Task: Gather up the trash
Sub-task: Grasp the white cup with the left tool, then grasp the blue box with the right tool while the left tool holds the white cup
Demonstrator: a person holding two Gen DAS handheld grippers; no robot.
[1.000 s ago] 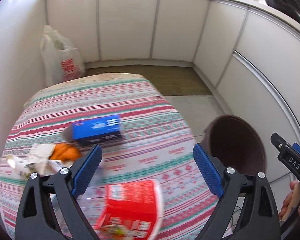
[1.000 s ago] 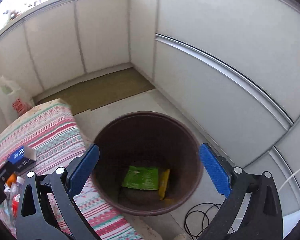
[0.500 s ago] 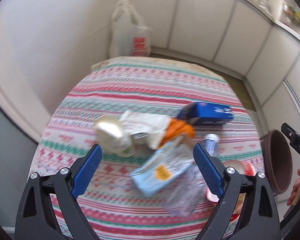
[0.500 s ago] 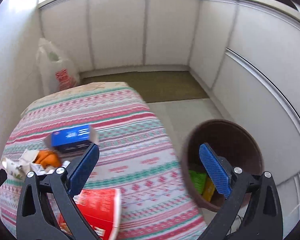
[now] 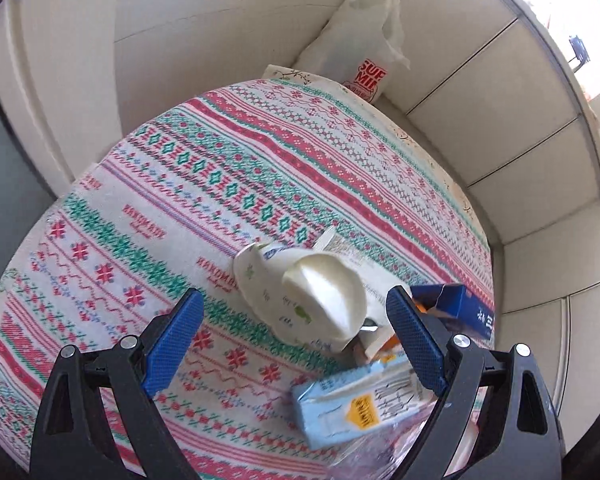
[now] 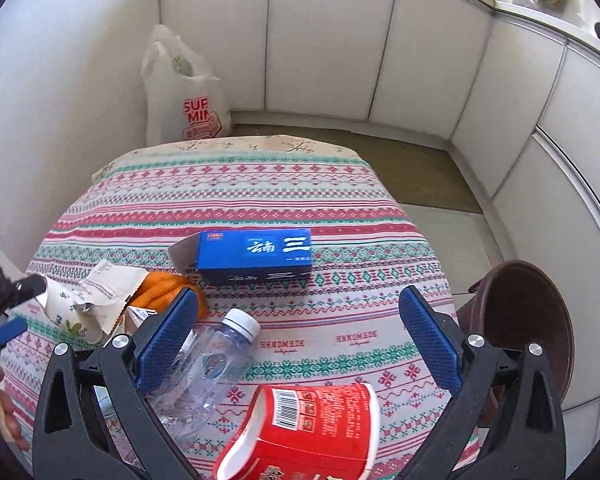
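Observation:
Trash lies on a table with a patterned cloth [image 6: 228,192]. In the left wrist view my left gripper [image 5: 296,340] is open and empty, just in front of a crushed white paper cup [image 5: 300,296], with a light blue carton [image 5: 360,404] to its lower right. In the right wrist view my right gripper [image 6: 296,340] is open and empty above a clear plastic bottle [image 6: 204,364] and a red noodle cup [image 6: 312,428]. A blue box [image 6: 256,256], an orange wrapper [image 6: 160,288] and the white cup [image 6: 68,312] lie beyond. The brown bin [image 6: 528,320] stands right of the table.
A white plastic bag [image 6: 188,92] stands against the wall behind the table. White cabinet panels [image 6: 328,40] line the back and right. The left gripper's tip [image 6: 4,292] shows at the left edge of the right wrist view.
Both grippers swung left, away from the bin and over the table. The left gripper closed in on the white cup. The right gripper now looks at the bottle and red cup.

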